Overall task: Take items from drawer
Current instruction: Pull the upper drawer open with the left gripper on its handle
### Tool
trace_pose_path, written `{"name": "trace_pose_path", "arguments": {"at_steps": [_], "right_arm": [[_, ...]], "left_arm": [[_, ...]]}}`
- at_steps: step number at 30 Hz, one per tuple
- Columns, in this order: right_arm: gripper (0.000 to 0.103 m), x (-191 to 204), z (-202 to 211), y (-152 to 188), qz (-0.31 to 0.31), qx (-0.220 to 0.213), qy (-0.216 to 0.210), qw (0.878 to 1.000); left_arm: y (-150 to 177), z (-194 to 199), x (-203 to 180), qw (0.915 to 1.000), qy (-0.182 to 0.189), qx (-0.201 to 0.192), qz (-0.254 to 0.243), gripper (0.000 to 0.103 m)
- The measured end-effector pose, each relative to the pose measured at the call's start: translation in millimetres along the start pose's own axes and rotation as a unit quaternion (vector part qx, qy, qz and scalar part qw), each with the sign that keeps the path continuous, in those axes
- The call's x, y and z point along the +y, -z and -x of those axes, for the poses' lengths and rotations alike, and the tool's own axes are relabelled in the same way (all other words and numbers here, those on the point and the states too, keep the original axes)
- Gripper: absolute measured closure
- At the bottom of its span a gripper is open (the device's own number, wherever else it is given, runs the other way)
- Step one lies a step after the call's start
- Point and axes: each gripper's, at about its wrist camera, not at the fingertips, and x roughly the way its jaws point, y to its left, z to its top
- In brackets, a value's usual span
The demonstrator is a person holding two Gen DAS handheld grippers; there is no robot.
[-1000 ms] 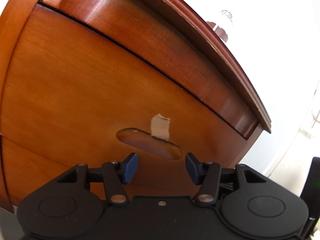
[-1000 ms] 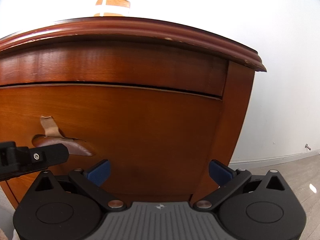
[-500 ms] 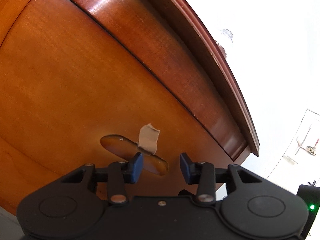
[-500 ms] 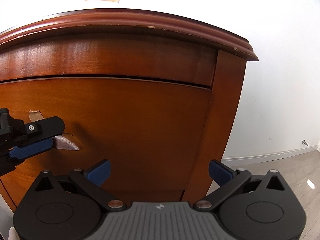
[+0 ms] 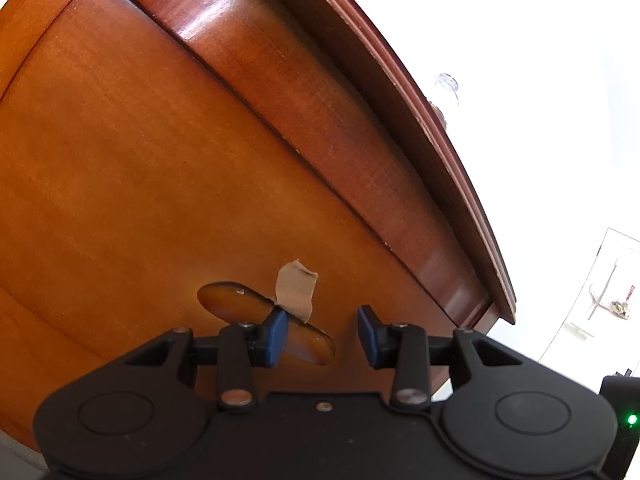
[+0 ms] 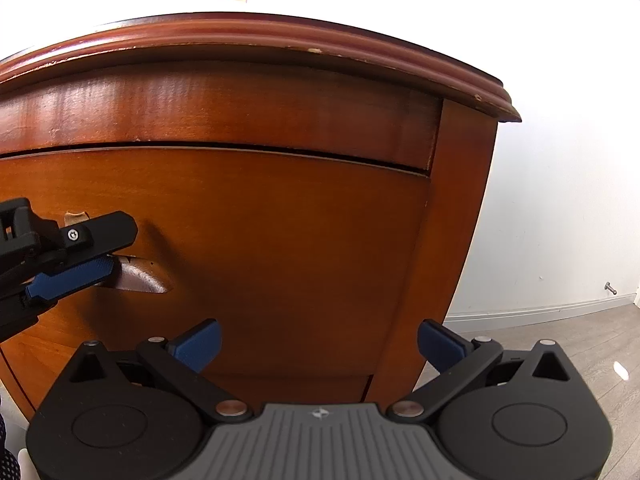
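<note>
Left wrist view is showing your left gripper point(image 5: 322, 336) close against the wooden drawer front point(image 5: 140, 184), and its blue fingers point(image 5: 274, 336) are standing at their narrowest with the oval wooden handle point(image 5: 240, 300) between them, one pad lying on the handle just under a piece of beige tape point(image 5: 296, 290), though I cannot tell if both pads are pressing it. Right wrist view is showing your right gripper point(image 6: 318, 346) waiting before the same closed drawer, near the cabinet's right corner post point(image 6: 452, 240), with its fingers spread wide and holding nothing.
</note>
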Motion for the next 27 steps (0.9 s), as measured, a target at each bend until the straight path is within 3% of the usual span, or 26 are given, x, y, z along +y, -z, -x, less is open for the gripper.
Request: {"name": "trace_pose_path", "arguments": {"at_steps": [13, 27], "right_arm": [[0.000, -13, 4, 1, -0.002, 0.005, 0.001, 1.000], [0.000, -33, 36, 4, -0.002, 0.012, -0.011, 1.000]], "left_arm": [[11, 14, -14, 0.9988, 0.000, -0.015, -0.047, 0.064], [24, 54, -36, 0.9995, -0.008, -0.005, -0.031, 0.064]]}}
